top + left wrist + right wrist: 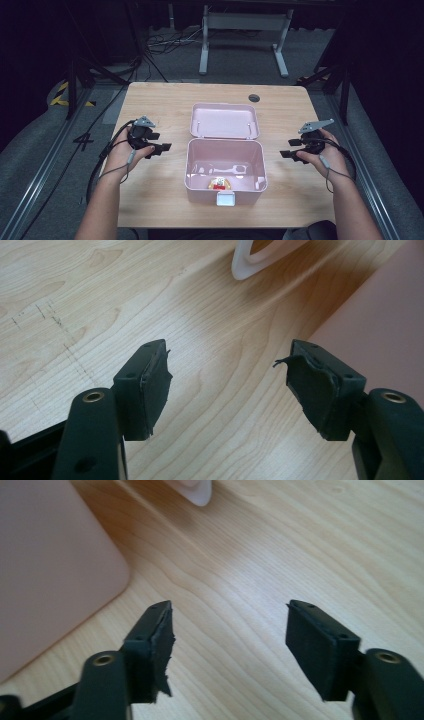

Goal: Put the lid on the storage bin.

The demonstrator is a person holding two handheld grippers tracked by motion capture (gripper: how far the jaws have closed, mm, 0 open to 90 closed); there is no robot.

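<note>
I am working at the pale rectangular wooden table (165,100), where the pink rectangular plastic lunch box (225,172) is sitting in the middle with its lid (225,120) already lying flat open behind it, its white front latch (225,199) facing me and its long axis running from my left to my right. I am holding my left gripper (161,148) just left of the box and my right gripper (289,154) just right of it, both with jaws spread wide and gripping nothing. Inside the box a small red-and-yellow item (220,183) is lying near the front wall, too small to identify, so I am judging the opening as done and any closing of the lid as yet to begin.
</note>
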